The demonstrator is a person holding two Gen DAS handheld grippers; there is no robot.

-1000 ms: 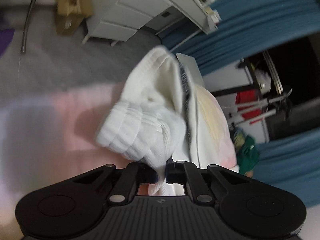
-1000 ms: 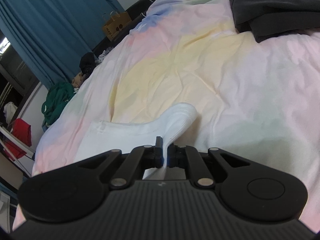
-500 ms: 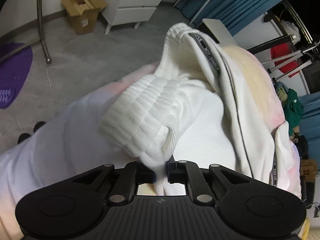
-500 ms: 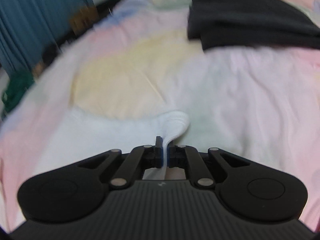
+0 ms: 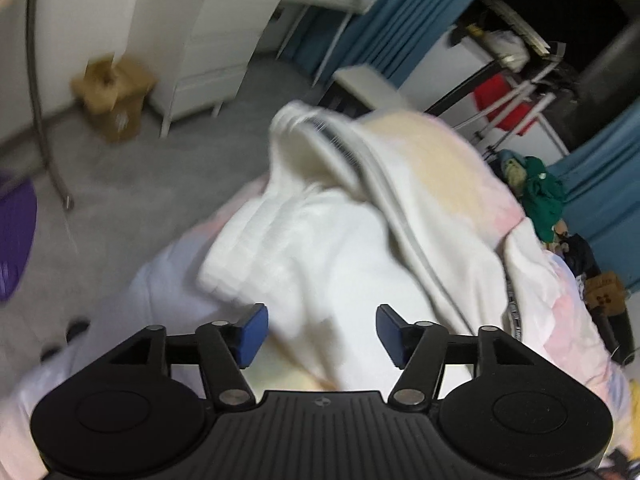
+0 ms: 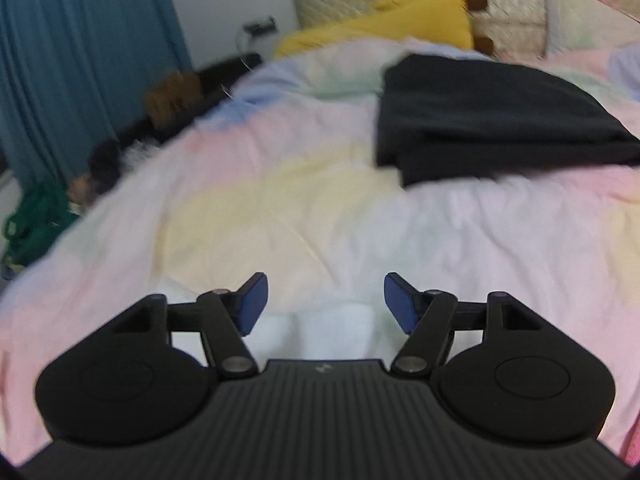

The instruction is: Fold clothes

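1. Clearly, both tools were spread wide: the left gripper (image 5: pixel 318 334) had its blue pads far apart with nothing between them, and the right gripper (image 6: pixel 325 303) stood the same way, holding nothing.
2. The white sweatshirt (image 5: pixel 320 248) lay in a loose heap on the pastel duvet (image 6: pixel 320 200), near the foot edge of the bed, just in front of the left gripper. A small white part of it (image 6: pixel 332 328) showed also directly under the right gripper.
3. Its ribbed cuff or hem (image 5: pixel 248 248) was bunched on the side toward the floor, and a long seam edge with a dark printed tape (image 5: pixel 384 200) ran over the top of the heap. The left wrist view was blurred, so finer details I cannot tell.
4. I judged the garment to be soft, thick and rather light. It would sag and fold on itself when lifted, not slip, and it cannot break.
5. The best places to take hold seemed the ribbed band and the taped seam edge, because there the cloth is doubled and firm.
6. A folded black garment (image 6: pixel 492 120) rested farther up the bed, toward the headboard, well apart from the white one.
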